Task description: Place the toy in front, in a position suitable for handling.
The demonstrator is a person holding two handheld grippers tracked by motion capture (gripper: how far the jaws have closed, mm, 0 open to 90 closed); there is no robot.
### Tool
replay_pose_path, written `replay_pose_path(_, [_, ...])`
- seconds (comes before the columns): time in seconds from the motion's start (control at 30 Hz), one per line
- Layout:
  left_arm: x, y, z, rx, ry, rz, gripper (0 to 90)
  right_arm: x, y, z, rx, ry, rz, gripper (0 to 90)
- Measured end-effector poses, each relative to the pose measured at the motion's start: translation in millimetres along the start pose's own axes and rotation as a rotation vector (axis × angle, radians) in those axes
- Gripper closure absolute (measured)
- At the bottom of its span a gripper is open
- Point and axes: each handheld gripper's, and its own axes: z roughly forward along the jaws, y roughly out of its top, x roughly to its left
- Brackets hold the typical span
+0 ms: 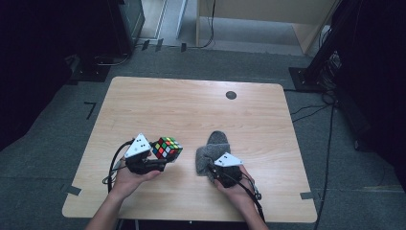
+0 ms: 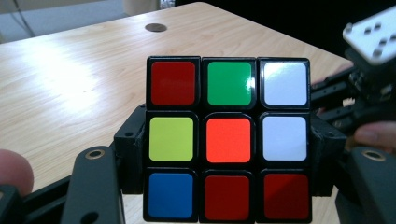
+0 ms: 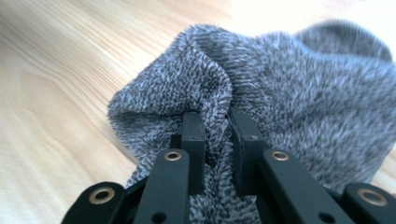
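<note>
On the pale wooden table [image 1: 191,110] the person works with both hands near the front edge. The left gripper [image 1: 160,160] holds a scrambled colour cube [image 1: 167,147], its jaws pressed against the cube's two sides; in the left gripper view the cube [image 2: 228,140] stands upright between them, showing a face with red, green and white on top, yellow, orange and white in the middle, and blue and two reds below. The cube is held just above the tabletop, left of centre. Just to its right lies a grey knitted sock [image 1: 213,151], bunched up on the wood. The right gripper [image 1: 210,167] has its jaws pinched nearly together on a fold of that sock [image 3: 280,93], the cloth squeezed between the two black pads. The sock's opening cannot be made out, nor whether anything is inside.
</note>
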Motion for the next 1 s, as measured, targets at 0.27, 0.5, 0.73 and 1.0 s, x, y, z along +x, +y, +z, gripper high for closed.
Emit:
replay_pose_path(0.27, [-14.7, -3.2, 8.5, -0.003, -0.039, 0.101, 34.0, 1.7, 28.3, -46.0, -0.315, 0.174, 0.081, 80.5])
replay_pose_path(0.5, [-44.2, -6.4, 19.5, 0.021, -0.1, 0.265, 34.0, 24.5, 45.1, -67.1, -0.497, 0.318, 0.055, 80.3])
replay_pose_path(0.73, [-50.9, -4.1, 12.6, -0.024, -0.112, 0.309, 34.1, 18.9, 35.6, -50.1, -0.374, 0.265, 0.095, 80.4])
replay_pose_path(1.0, [-52.0, -2.4, 12.0, -0.024, -0.147, 0.297, 34.1, 31.5, 42.5, -65.5, -0.459, 0.292, 0.019, 79.3])
